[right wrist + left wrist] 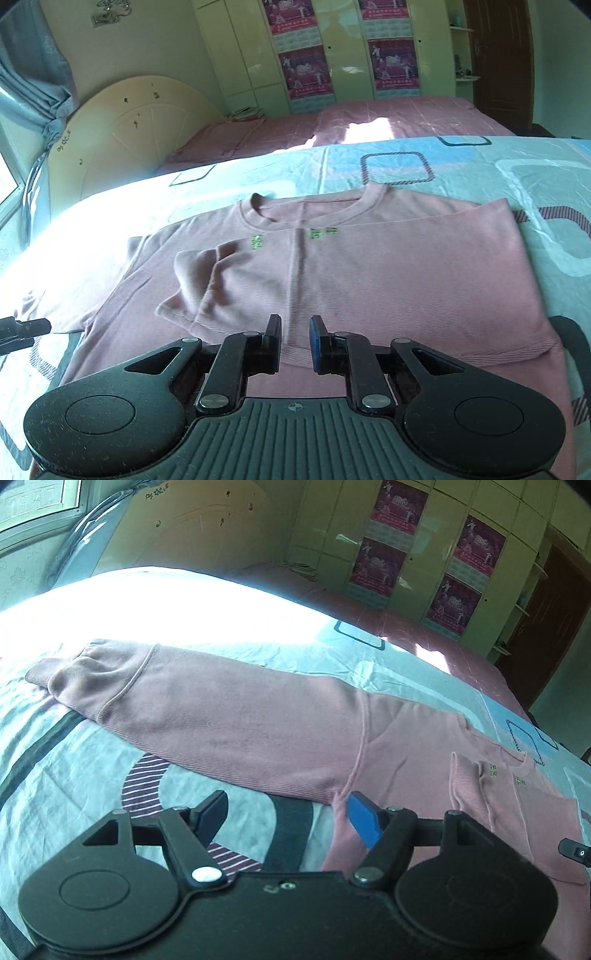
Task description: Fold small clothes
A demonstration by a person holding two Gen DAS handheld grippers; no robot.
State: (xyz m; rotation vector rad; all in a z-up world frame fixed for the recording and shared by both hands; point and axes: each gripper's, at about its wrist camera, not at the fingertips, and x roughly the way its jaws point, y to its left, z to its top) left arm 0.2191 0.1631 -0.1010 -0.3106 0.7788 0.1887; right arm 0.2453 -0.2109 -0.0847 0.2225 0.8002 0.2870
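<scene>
A pink shirt (332, 266) lies flat on a bed with a light blue sheet (480, 173) that has square shapes on it. In the right wrist view the shirt fills the middle, with its round neck at 12 o'clock and small green letters (325, 232) just under the neck. One sleeve is folded over the front, toward 9 o'clock.

The right gripper (295, 332) hangs over the bottom edge of the shirt. Its tongs are a little apart, with nothing between them.

In the left wrist view the other long sleeve (221, 709) stretches out flat toward 10 o'clock. The left gripper (286, 812) is over the sheet at 6 o'clock, beside the armpit. Its tongs are wide apart and hold nothing.
</scene>
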